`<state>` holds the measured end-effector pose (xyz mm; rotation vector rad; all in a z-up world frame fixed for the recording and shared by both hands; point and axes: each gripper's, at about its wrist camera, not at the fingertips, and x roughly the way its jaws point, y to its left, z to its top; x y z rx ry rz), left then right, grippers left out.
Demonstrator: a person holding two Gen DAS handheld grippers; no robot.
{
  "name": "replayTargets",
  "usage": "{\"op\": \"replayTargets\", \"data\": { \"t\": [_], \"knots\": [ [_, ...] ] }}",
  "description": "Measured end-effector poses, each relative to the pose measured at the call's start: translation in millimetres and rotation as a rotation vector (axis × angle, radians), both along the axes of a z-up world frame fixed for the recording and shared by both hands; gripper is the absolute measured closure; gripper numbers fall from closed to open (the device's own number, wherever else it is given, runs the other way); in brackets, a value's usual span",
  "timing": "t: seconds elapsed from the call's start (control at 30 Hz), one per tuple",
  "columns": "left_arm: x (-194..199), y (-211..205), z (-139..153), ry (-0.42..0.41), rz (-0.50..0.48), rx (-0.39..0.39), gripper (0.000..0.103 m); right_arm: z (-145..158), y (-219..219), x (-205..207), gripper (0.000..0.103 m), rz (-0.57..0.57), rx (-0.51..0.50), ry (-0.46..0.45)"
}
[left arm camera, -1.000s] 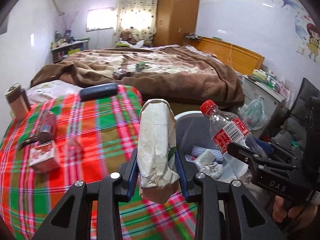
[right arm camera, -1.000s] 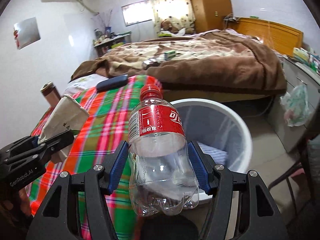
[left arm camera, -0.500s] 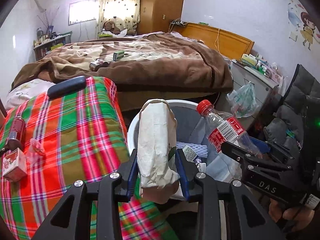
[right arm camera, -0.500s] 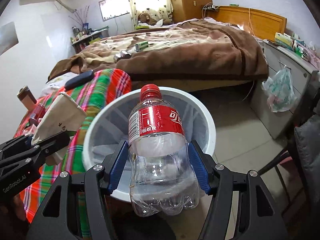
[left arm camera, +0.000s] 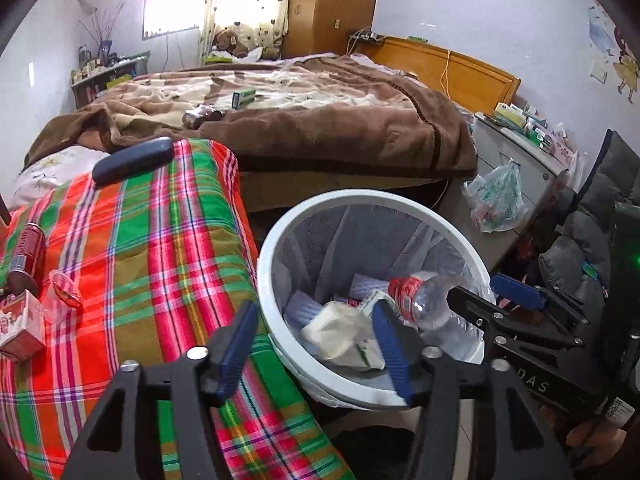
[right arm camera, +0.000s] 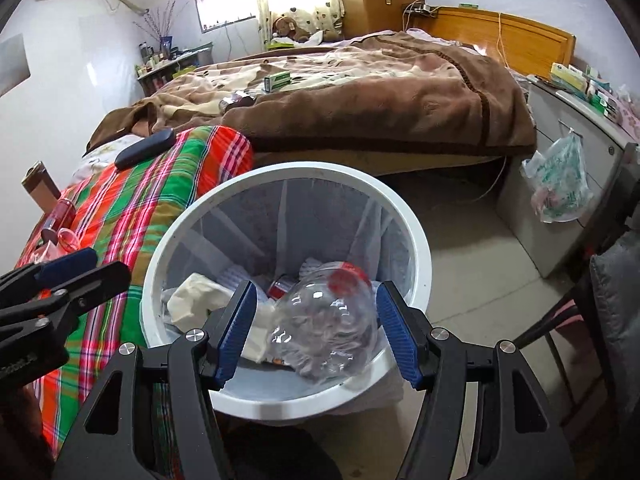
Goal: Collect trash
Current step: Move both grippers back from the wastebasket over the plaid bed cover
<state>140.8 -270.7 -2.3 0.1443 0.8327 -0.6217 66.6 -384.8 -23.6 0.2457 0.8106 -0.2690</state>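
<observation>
Both items [left arm camera: 340, 332] now in bin [left arm camera: 280, 240]

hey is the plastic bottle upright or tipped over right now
Tipped over. The plastic bottle lies on its side inside the white bin, red cap pointing away, free of the right gripper.

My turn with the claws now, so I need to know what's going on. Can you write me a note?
Left claw: open, its jaws have just been opening, nothing between them.
Right claw: looks open; the bottle is tipping loose between its pads, over the white bin.
Done: paper bag lies in the bin.
Left: red can and small carton on the plaid cloth.
</observation>
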Motion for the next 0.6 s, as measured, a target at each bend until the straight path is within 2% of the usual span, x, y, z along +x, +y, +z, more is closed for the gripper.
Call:
{"op": "replayTargets", "data": {
  "t": [0.6],
  "knots": [
    [-11.7,60.7,19.6,-0.045,0.095,-0.046,0.042,14.4,29.1,-1.4,0.039,0.040,-0.007,-0.058]
  ]
}}
